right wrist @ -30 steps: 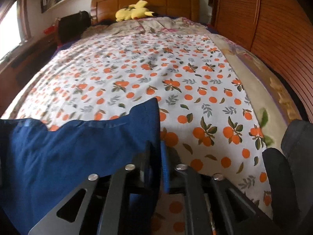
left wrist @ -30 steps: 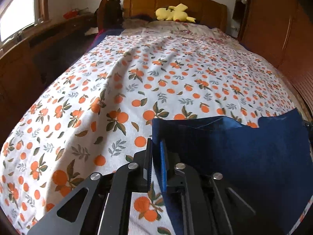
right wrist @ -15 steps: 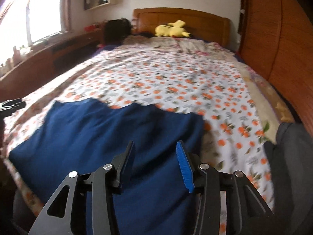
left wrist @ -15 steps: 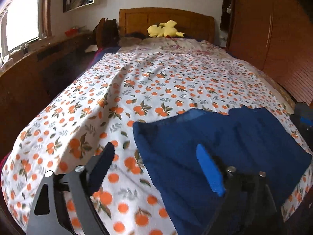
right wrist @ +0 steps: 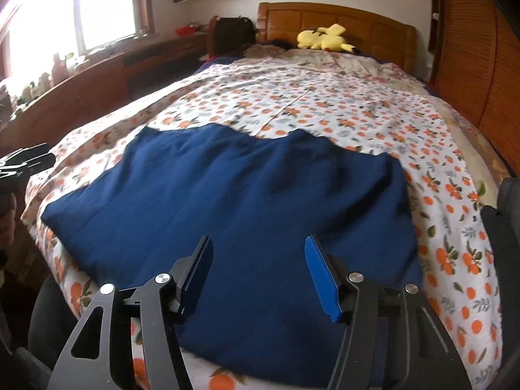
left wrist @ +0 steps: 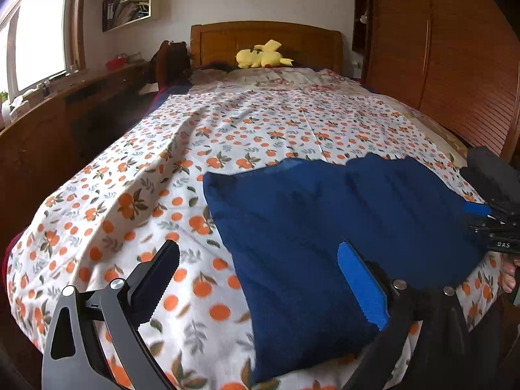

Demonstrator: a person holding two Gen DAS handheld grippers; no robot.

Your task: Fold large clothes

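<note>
Right wrist view: navy garment [right wrist: 247, 195] lies flat, rumpled; both tools spread, just opened, empty.

Daylight comes in from the window [right wrist: 107, 6] on my left, and in my right wrist view it burns out to plain white, with haze spilling over the frame around it. In the left wrist view the window [left wrist: 39, 42] is also blown out. The bed [left wrist: 292, 120] is evenly lit, with soft shadows in the folds of the sheet near its left edge. The blue garment [right wrist: 247, 208] reads dark and shows little detail in its creases. The wardrobe [left wrist: 455, 65] on the right stays dim. Both views bulge strongly, with black corners. The near sheet pattern is smeared; my right view is softer overall.
</note>
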